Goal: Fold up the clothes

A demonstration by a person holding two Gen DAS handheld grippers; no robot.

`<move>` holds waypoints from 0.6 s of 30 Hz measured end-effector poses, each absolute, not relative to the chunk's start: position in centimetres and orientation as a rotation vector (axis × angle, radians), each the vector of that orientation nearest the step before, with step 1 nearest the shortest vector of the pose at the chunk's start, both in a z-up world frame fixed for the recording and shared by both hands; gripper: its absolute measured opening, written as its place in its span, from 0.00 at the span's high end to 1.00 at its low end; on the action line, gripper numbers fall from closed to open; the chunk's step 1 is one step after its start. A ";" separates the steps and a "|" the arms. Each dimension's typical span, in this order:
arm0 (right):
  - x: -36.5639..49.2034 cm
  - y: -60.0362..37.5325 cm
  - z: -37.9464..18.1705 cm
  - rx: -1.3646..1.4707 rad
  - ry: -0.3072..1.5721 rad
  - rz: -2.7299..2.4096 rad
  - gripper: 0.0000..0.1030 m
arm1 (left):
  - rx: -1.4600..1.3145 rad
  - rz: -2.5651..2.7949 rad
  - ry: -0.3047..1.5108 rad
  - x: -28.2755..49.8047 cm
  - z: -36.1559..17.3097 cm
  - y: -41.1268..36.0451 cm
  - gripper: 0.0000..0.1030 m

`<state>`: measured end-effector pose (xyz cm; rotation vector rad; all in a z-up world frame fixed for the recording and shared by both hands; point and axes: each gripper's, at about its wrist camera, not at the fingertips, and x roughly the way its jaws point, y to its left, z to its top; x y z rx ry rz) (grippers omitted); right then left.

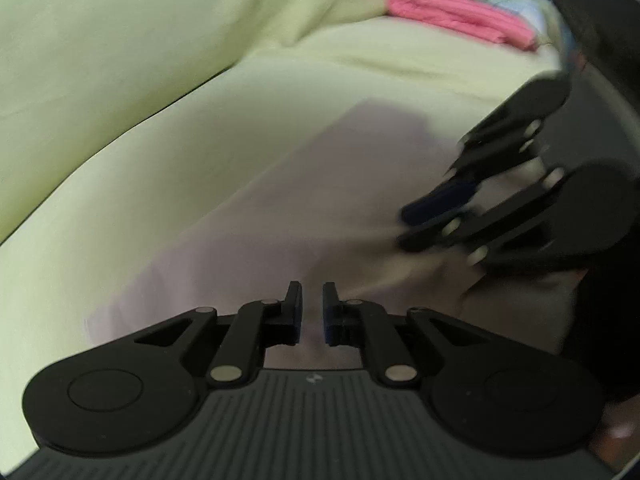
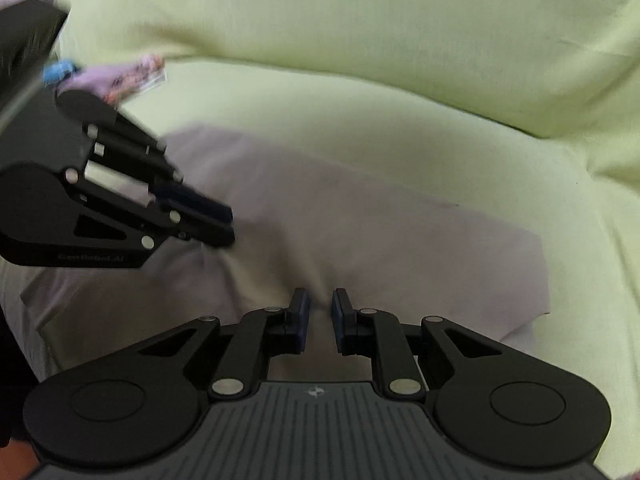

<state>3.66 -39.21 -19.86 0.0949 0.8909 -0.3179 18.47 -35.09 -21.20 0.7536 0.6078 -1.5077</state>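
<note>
We held the lavender garment [image 2: 360, 232] on the green couch [image 2: 360, 80], left gripper [image 1: 312, 312] and right gripper [image 2: 320, 320] each pinching cloth near its front edge; uneven lifting risked a crooked fold

L gripper [image 1: 312, 312] fingers nearly closed over lilac garment [image 1: 248, 216] on green sofa [image 1: 120, 80]; R gripper [image 1: 404, 224] alongside; pink cloth [image 1: 448, 16] behind.

Bare green sofa seat [image 2: 440, 128] beyond garment [image 2: 360, 240]
</note>
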 end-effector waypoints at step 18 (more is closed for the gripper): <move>1.6 -34.3 -11.6 0.628 0.903 -1.032 0.72 | 1.046 -1.728 0.888 28.9 -16.4 -38.5 0.85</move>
